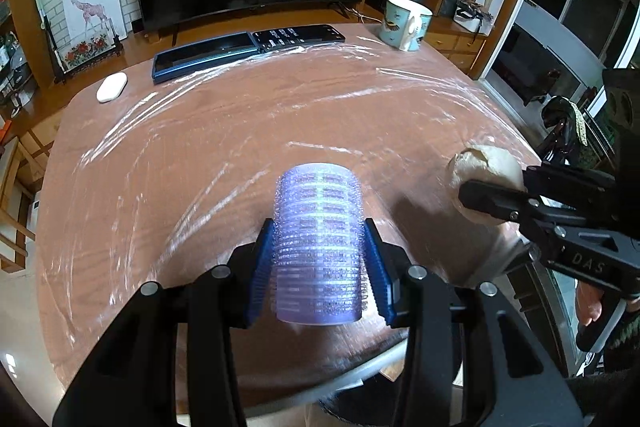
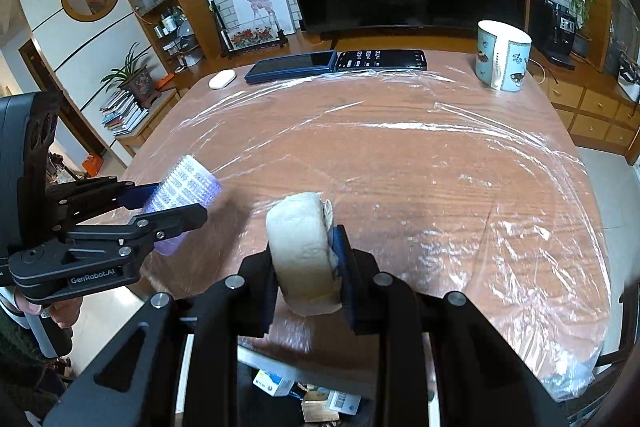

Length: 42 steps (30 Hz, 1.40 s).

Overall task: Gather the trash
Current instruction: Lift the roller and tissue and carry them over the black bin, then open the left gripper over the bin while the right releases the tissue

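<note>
Clamped between the blue pads of the left hand-held gripper (image 1: 320,259) is a lilac hair roller (image 1: 318,243), held clear above the bench (image 1: 200,155); the right hand-held gripper (image 2: 306,263) is closed on a pale wad of tissue (image 2: 298,247), just right of the roller. Both pieces of trash look picked up, so the carrying step seems in hand. Next, each must reach a bin, perhaps the clutter below the bench's near edge, before either grip loosens.
</note>
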Available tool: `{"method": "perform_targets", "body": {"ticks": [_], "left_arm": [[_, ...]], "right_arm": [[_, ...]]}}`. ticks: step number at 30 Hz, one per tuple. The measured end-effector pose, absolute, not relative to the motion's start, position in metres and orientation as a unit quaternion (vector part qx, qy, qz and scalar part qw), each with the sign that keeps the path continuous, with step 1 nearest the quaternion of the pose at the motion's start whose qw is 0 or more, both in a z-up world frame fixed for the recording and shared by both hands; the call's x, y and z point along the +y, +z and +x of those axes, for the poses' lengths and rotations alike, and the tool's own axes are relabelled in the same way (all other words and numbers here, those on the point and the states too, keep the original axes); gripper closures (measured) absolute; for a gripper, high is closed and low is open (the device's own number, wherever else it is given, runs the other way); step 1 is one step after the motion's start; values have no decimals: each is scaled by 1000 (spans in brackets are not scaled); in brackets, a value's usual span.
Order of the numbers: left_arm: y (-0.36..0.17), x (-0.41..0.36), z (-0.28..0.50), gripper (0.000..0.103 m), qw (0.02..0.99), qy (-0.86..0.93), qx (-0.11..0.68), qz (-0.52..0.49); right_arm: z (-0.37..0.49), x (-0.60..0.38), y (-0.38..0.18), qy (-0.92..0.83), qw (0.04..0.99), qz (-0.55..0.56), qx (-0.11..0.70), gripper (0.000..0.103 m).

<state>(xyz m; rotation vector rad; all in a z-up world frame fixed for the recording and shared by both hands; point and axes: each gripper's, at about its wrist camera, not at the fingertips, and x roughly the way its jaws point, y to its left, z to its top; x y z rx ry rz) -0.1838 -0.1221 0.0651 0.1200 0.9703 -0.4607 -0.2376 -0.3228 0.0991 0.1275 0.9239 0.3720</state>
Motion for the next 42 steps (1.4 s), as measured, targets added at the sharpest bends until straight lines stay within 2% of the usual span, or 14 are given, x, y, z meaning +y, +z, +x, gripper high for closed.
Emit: {"method": "perform_targets", "body": {"ticks": [23, 42], "left_arm": [[52, -138, -289, 59, 834, -260, 480, 83], [-27, -152, -304, 58, 798, -244, 542, 101]], "right_arm": [[-334, -323, 89, 226, 852, 39, 470, 77], [-348, -306, 16, 220, 814, 7, 537, 77]]}}
